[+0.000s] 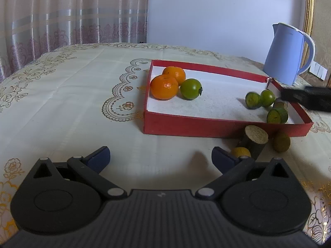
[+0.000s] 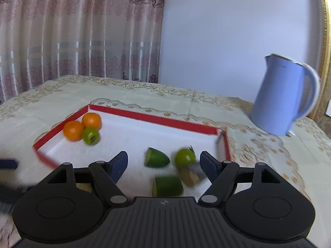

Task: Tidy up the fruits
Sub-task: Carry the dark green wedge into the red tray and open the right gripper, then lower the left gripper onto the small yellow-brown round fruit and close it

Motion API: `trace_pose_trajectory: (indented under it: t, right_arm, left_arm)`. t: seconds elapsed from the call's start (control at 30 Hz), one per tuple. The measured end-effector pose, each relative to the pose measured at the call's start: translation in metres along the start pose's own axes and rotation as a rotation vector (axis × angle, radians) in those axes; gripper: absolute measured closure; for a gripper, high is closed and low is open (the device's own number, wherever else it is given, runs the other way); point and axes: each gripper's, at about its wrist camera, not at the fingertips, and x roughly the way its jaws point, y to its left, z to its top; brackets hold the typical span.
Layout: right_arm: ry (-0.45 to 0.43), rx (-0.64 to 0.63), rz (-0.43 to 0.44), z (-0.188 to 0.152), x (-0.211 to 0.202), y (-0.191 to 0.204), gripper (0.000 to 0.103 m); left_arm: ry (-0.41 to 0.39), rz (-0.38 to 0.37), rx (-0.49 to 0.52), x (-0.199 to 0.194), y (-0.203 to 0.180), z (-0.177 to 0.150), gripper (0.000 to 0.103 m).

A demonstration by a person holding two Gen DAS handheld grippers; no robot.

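Nearest the lens, left gripper point(image 1: 161, 158) — black arms, blue pads spread wide, nothing between them, hovering over bare tablecloth point(image 1: 72, 107). Right gripper point(image 2: 163, 163) likewise parted over the near end of the tray, no pad pressing on any fruit; view smeared with blur there.

Largest on the table: blue kettle point(image 1: 287, 55), standing just beyond the far right corner of the red tray point(image 1: 186, 127). Tray shallow, white-lined.

In its far left corner, clustered and touching: two oranges point(image 1: 164, 86) and a round green fruit point(image 1: 190, 88). Toward the right end, well apart from those: a whole green fruit point(image 2: 184, 157) beside cut green pieces point(image 2: 156, 158) — perhaps four items in all, count unsure through the blur.

Outside the tray, by its near right corner: a brown cylinder with a cork-coloured face point(image 1: 255, 137), an olive-brown fruit point(image 1: 281, 142), a small yellow fruit point(image 1: 241, 152) just behind the left gripper's right pad.
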Motion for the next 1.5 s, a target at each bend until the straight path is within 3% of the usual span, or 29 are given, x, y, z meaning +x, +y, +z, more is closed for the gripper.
trace_pose_trajectory:
  t: [0.07, 0.23, 0.47, 0.63, 0.7, 0.93, 1.13, 1.3, 1.5]
  right_arm:
    - [0.000, 0.005, 0.021, -0.014, -0.019, -0.005, 0.018]
    - [0.045, 0.006, -0.019, -0.049, -0.043, -0.015, 0.018]
    - [0.162, 0.119, -0.045, -0.076, -0.021, -0.035, 0.014]
    - [0.162, 0.160, -0.038, -0.081, -0.020, -0.042, 0.011]
    - [0.171, 0.157, -0.036, -0.082, -0.018, -0.042, 0.004]
    - [0.174, 0.155, -0.029, -0.081, -0.018, -0.042, 0.003]
    - [0.174, 0.155, -0.029, -0.081, -0.018, -0.042, 0.003]
    - [0.174, 0.155, -0.029, -0.081, -0.018, -0.042, 0.003]
    - [0.174, 0.155, -0.029, -0.081, -0.018, -0.042, 0.003]
  left_arm:
    - [0.000, 0.003, 0.000, 0.000, 0.000, 0.000, 0.000]
    - [0.002, 0.008, 0.001, 0.001, 0.000, 0.000, 0.000]
    - [0.003, 0.013, -0.001, 0.001, 0.000, 0.000, 0.000]
    - [-0.014, -0.004, -0.009, -0.003, 0.002, -0.001, 0.000]
    - [-0.031, -0.017, -0.012, -0.007, 0.002, -0.002, 0.000]
    - [-0.062, -0.059, 0.027, -0.024, -0.009, -0.005, 0.000]
    - [-0.071, -0.099, 0.133, -0.029, -0.038, -0.003, 0.000]
    - [-0.037, -0.120, 0.224, -0.016, -0.055, -0.004, 0.012]
    - [0.015, -0.149, 0.229, 0.001, -0.056, -0.003, 0.022]
